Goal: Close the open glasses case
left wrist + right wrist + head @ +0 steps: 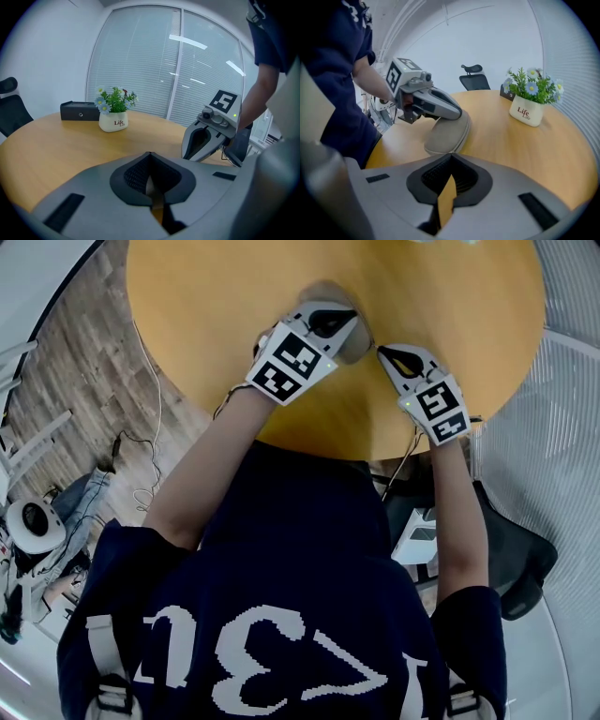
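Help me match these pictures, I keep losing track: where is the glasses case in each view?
Head view: glasses case at top centre, under the left gripper.
Left gripper view: not clearly in it.
Right gripper view: left of centre, beneath the left gripper.
Shared landmark: white flower pot, in both gripper views.

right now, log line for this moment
glasses case: looks closed | left tool: shut, resting on it | right tool: shut, empty, beside it

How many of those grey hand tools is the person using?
2. The left tool lies on top of the case; the right tool is just to the case's right. No others show.
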Demonstrator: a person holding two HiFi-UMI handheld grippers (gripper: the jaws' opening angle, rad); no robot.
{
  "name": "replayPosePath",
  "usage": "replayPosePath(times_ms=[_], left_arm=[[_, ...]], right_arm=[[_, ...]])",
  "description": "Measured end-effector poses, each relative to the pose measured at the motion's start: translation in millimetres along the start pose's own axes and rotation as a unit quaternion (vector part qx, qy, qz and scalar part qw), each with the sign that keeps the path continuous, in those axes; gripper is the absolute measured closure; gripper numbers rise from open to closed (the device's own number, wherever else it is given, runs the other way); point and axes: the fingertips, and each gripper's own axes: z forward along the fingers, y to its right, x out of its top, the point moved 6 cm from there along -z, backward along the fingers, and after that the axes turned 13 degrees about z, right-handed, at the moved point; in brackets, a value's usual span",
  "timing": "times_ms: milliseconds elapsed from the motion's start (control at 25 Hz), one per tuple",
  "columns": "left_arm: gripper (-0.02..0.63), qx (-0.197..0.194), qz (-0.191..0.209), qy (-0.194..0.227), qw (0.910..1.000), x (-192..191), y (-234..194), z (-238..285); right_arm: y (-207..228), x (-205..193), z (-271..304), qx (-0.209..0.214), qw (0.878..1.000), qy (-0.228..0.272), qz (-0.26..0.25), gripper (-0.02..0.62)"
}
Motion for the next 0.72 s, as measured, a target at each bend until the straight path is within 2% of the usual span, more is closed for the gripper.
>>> replayPosePath(times_ms=[120, 320, 440, 560, 720], left_arm=[[0.593, 0.001, 0.001, 0.001, 1.0000, -0.7, -2.7, 0.3], [0.594, 0.003, -0.002, 0.000, 1.0000, 2.1, -4.3, -2.0], [0.594, 0.002, -0.002, 0.000, 1.0000, 3.3, 0.3, -1.3], [0.593, 0.002, -0.002, 0.000, 1.0000, 5.3, 3.3, -0.9], [0.594, -0.001, -0.005, 0.001, 1.0000, 3.4, -2.0, -3.0]], right_arm=[[-4.6, 4.5, 0.2, 0.000, 1.000, -0.005, -0.022, 0.572], [9.3, 15.8, 5.1, -0.042, 0.999, 0.025, 0.019, 0.572], [20.1, 27.1, 15.0, -0.059, 0.997, 0.042, 0.013, 0.572], [30.8, 41.3, 25.8, -0.036, 0.999, 0.037, -0.002, 0.572], [44.4, 67.1, 49.8, 0.014, 1.000, 0.021, -0.015, 0.572]])
